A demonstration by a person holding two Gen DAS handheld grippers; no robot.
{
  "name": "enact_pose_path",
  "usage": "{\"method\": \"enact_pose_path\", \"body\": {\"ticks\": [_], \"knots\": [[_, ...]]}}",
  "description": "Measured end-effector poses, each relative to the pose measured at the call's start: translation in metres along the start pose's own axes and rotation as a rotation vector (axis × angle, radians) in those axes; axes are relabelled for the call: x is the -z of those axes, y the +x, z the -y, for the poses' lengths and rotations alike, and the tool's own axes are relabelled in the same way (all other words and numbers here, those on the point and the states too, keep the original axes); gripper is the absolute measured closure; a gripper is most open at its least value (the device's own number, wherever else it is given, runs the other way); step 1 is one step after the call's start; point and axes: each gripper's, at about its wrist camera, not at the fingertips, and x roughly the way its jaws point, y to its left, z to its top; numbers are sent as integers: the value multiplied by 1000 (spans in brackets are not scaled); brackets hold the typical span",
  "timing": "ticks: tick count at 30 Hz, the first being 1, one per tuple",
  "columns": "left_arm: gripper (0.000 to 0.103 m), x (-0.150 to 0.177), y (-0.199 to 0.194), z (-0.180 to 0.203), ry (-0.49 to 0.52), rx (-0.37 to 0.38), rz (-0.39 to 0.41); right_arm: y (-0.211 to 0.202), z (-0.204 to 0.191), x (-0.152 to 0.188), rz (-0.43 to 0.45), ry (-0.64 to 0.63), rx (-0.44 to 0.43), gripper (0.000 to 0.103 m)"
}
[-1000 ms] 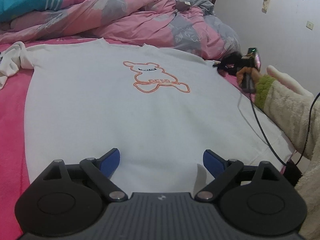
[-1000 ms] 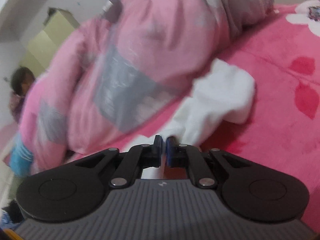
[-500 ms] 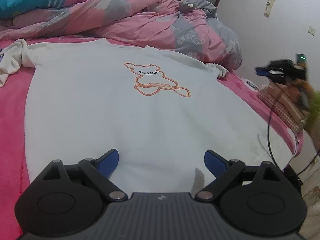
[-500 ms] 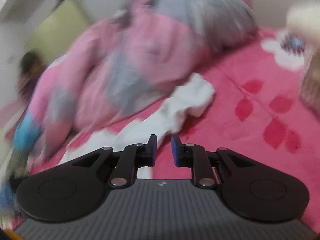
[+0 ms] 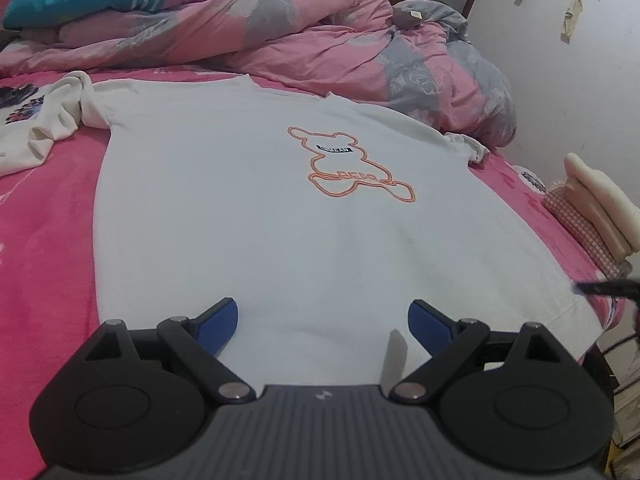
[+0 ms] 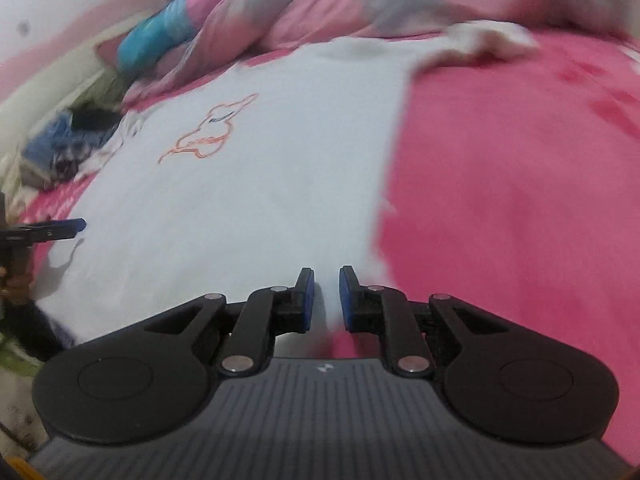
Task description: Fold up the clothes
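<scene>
One white T-shirt (image 5: 256, 216) is lying flat on the pink bedspread (image 5: 44, 248), its length running from the near hem to the far neck beside the rumpled quilt (image 5: 320, 36). Since a second ago the right gripper (image 6: 323, 296) is swinging from the far sleeve to the near hem, parting narrowly. Left gripper (image 5: 323, 320) is gaping wide over the hem.

A T-shirt (image 5: 256, 216) is spread flat on the bed (image 5: 44, 248), its hem nearest the left gripper (image 5: 322, 316), which is held over that hem. A quilt (image 5: 280, 36) is heaped behind the collar. Another garment (image 5: 36, 132) is bunched at the left sleeve. Folded clothes (image 5: 596, 208) are stacked at the right. The right gripper (image 6: 323, 294) is held over the hem's right corner.
</scene>
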Motion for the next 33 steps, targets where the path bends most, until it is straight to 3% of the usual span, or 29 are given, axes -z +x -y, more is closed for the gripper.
{"method": "enact_pose_path", "body": {"ticks": [3, 6, 9, 18, 21, 25, 28, 33], "knots": [[10, 1, -3, 3, 8, -22, 7, -38, 0, 16, 29, 48, 95, 87], [10, 6, -9, 10, 28, -62, -5, -43, -36, 8, 133, -30, 14, 87], [10, 17, -17, 17, 50, -108, -15, -20, -76, -2, 168, -149, -102, 89], [10, 50, -48, 12, 106, -135, 16, -51, -48, 45, 157, 88, 121, 92], [10, 51, -50, 10, 103, -128, 21, -64, -43, 59, 159, 161, 192, 87], [10, 51, -50, 9, 87, -122, 28, -80, -79, 53, 241, 182, 124, 87], [10, 51, -51, 8, 88, -121, 28, -56, -120, 33, 253, 122, 66, 85], [10, 51, -50, 8, 95, -121, 21, 32, -177, -1, 177, 51, -36, 82]]}}
